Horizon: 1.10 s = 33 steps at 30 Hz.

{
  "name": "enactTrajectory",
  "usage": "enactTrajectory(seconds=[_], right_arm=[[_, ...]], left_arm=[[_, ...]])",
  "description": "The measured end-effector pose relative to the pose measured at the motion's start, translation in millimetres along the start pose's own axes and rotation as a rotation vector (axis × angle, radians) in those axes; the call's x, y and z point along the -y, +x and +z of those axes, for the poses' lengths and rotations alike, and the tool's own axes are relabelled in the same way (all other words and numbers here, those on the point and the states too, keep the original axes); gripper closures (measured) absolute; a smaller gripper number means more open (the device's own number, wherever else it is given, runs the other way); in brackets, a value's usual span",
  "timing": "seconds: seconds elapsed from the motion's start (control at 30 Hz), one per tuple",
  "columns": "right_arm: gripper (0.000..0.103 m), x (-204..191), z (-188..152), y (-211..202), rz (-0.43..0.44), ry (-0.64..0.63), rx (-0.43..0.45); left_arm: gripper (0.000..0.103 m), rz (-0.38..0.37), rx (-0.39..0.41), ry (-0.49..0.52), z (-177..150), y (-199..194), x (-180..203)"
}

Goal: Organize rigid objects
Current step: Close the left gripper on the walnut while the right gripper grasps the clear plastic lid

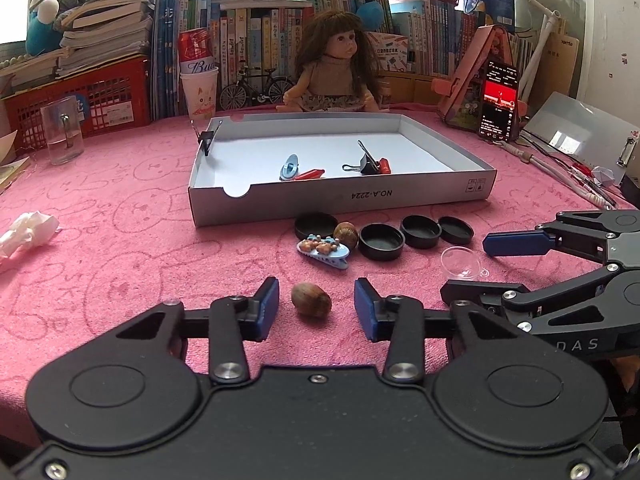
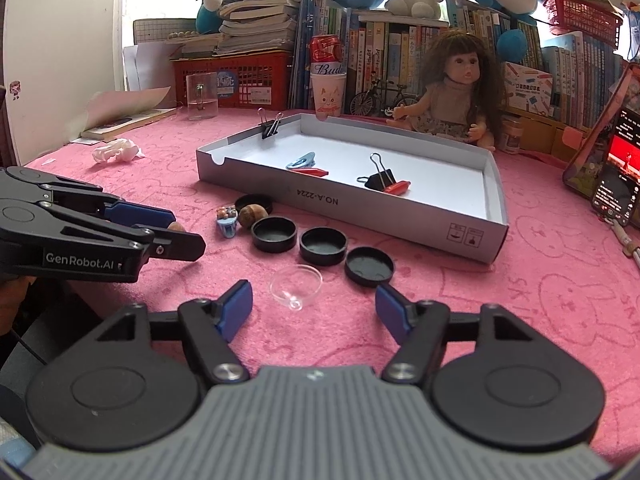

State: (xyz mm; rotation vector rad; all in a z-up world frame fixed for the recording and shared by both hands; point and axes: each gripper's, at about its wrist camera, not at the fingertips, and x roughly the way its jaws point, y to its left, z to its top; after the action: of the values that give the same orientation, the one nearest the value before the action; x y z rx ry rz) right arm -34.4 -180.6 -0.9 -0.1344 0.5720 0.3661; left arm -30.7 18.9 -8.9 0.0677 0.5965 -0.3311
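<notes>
4 caps (image 2: 323, 246) lie before the tray (image 2: 494, 200).

In the right wrist view the left claw (image 2: 182, 229) covers most of the near nut (image 2: 176, 225), leaving only a brown sliver between its fingers. The far nut (image 2: 252, 215) hides part of one black cap (image 2: 255, 202). The phone (image 2: 618, 176) is cut off by the right edge, and its screen text is too small to read. In the left wrist view the right claw (image 1: 466, 268) runs off the right edge, and its lower finger (image 1: 484, 293) lies partly behind the left claw's own linkage. The book (image 1: 14, 170) is cut by the left edge. Spine titles on the shelf books (image 1: 256, 40) are illegible.
</notes>
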Motion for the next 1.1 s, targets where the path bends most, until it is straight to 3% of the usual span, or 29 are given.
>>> enactTrajectory(seconds=[0.27, 0.53, 0.67, 1.1], right_arm=[[0.043, -1.8, 0.7, 0.7, 0.009, -0.006, 0.000], [0.056, -3.0, 1.2, 0.3, 0.011, -0.006, 0.002], [0.070, -4.0, 1.2, 0.3, 0.015, -0.011, 0.002], [0.070, 2.2, 10.5, -4.3, 0.000, -0.003, 0.039]], left_arm=[[0.065, 0.014, -0.008, -0.002, 1.0, 1.4, -0.2], [0.079, 0.022, -0.007, -0.007, 1.2, 1.1, -1.5], [0.082, 0.023, 0.000, -0.006, 1.6, 0.2, -0.2], [0.082, 0.024, 0.035, 0.000, 16.0, -1.8, 0.9]])
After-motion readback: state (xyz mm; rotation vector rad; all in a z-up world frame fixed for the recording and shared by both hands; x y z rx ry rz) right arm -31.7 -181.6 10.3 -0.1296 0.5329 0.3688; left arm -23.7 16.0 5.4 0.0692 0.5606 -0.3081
